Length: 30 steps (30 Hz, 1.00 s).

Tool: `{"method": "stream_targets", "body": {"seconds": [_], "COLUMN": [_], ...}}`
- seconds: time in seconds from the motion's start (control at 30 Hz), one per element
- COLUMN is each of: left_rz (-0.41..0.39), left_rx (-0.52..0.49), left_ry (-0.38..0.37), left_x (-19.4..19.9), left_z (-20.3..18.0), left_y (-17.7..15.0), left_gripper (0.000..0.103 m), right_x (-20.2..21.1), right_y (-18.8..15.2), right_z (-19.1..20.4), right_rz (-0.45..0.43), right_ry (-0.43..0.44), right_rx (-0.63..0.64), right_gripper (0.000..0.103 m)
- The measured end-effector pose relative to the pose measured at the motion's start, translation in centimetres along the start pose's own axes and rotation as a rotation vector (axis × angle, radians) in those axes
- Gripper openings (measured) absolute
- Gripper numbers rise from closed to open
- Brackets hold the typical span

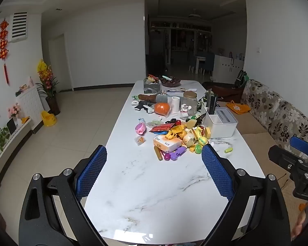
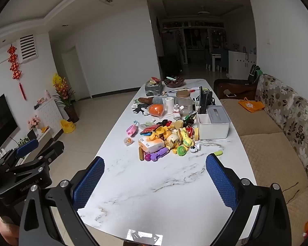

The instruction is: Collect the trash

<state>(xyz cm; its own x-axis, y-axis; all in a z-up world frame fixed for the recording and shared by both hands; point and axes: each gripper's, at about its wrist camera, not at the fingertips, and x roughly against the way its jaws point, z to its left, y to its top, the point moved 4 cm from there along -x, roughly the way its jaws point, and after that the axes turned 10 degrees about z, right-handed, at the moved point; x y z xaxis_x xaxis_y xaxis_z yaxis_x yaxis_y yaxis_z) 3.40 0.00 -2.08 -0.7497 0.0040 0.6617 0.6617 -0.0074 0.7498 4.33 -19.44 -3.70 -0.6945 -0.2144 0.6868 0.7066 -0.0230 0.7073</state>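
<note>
Both grippers, left (image 1: 154, 157) & right (image 2: 155, 169), hang wide open w/ nothing btwn pads over the near bare end of the marble table (image 1: 154, 194), trash pile (image 1: 174, 137) mid-table beside a white box (image 1: 221, 126), well ahead.

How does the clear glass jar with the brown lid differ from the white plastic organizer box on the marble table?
The clear glass jar is round, see-through and closed by a brown lid; the white plastic organizer box is rectangular, opaque and has an open compartment holding dark upright items. The jar stands farther from the cameras than the box, which looks wider. Both stand upright on the white marble table, close to each other.
</note>
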Motion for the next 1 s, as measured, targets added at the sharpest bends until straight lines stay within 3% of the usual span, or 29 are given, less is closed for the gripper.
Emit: {"method": "stream_targets", "body": {"seconds": [1.0], "left_rz": [0.016], "left_rx": [-0.022], "left_ry": [0.005], "left_x": [-0.41], "left_z": [-0.17], "left_y": [-0.27], "left_gripper": [0.091], "right_x": [0.06], "right_y": [0.22], "right_z": [0.05], "right_rz": [0.001], "right_ry": [-0.01], "right_rx": [0.004], "right_gripper": [0.098]}}
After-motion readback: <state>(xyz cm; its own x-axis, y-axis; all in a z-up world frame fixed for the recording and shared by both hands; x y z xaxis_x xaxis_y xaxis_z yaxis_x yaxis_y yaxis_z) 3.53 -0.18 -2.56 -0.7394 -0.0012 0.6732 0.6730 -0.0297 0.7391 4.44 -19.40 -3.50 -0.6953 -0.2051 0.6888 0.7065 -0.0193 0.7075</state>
